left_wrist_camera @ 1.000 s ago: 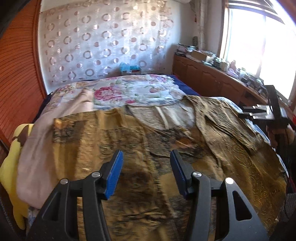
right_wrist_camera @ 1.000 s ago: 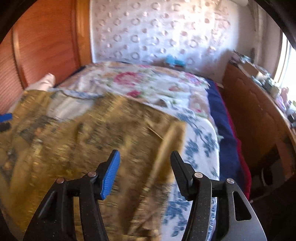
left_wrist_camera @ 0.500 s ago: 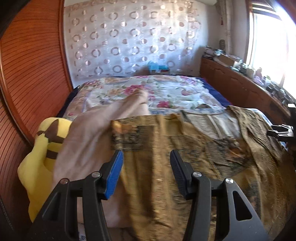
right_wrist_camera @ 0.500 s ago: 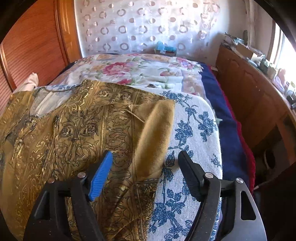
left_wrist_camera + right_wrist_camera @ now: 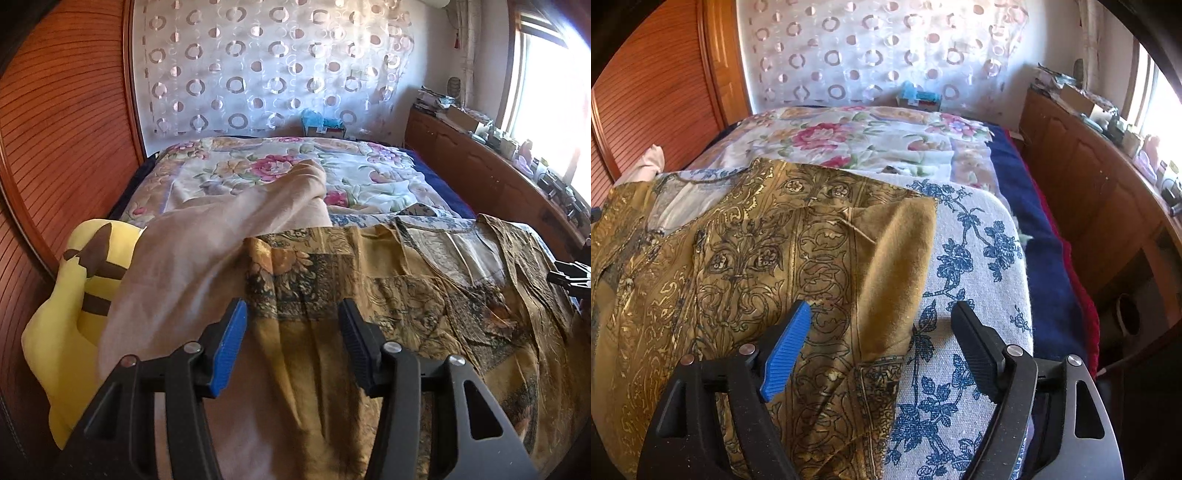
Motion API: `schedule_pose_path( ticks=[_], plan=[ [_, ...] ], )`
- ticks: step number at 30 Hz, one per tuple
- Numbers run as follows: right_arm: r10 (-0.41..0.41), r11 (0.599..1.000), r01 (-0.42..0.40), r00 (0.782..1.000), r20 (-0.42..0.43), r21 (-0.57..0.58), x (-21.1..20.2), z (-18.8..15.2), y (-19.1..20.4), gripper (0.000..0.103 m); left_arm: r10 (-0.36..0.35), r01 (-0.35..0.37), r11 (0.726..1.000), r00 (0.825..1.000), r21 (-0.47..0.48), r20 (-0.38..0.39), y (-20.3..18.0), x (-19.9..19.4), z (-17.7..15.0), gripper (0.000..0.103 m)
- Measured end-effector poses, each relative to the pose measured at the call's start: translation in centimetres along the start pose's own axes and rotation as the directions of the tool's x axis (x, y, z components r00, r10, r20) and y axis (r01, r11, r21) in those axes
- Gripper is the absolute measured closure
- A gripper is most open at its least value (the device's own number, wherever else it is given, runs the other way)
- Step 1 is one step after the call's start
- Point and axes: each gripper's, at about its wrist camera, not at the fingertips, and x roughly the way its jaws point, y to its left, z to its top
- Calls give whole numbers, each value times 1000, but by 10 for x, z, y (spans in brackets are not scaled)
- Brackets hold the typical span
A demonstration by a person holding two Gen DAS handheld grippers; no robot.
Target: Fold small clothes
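A gold patterned garment (image 5: 388, 314) lies spread flat on a blue-flowered ironing board (image 5: 979, 258); it also shows in the right wrist view (image 5: 757, 258). My left gripper (image 5: 291, 332) is open and empty, hovering above the garment's left sleeve part. My right gripper (image 5: 879, 336) is open and empty above the garment's right edge, where a plain mustard fold (image 5: 901, 251) is turned over. The right gripper also shows at the far right of the left wrist view (image 5: 572, 275).
A beige cloth (image 5: 192, 266) lies left of the garment over a yellow plush toy (image 5: 70, 306). Behind is a bed with a floral quilt (image 5: 280, 166). A wooden cabinet (image 5: 1089, 177) with clutter stands at the right, a wood panel wall (image 5: 55, 129) at the left.
The left gripper has swung left toward the garment's left side, bringing the beige cloth and plush toy into view. The right gripper has moved in over the garment's right edge. Both stay open.
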Motion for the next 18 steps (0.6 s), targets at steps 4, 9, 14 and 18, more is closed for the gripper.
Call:
schedule_pose_path(
  ticks=[4, 9, 14, 18],
  plan=[
    [0, 1000, 0, 1000, 0, 0, 0, 0, 0, 23, -1, 1, 1000, 1000, -12, 0, 6, 5, 1, 63],
    [1, 1000, -1, 1000, 0, 0, 0, 0, 0, 22, -32, 32, 999, 999, -34, -5, 14, 10, 2, 76],
    [0, 1000, 0, 1000, 0, 0, 0, 0, 0, 22, -50, 49, 997, 999, -55, -5, 19, 13, 3, 78],
    [0, 1000, 0, 1000, 0, 0, 0, 0, 0, 22, -65, 63, 995, 997, -84, -29, 25, 20, 7, 75]
  ],
)
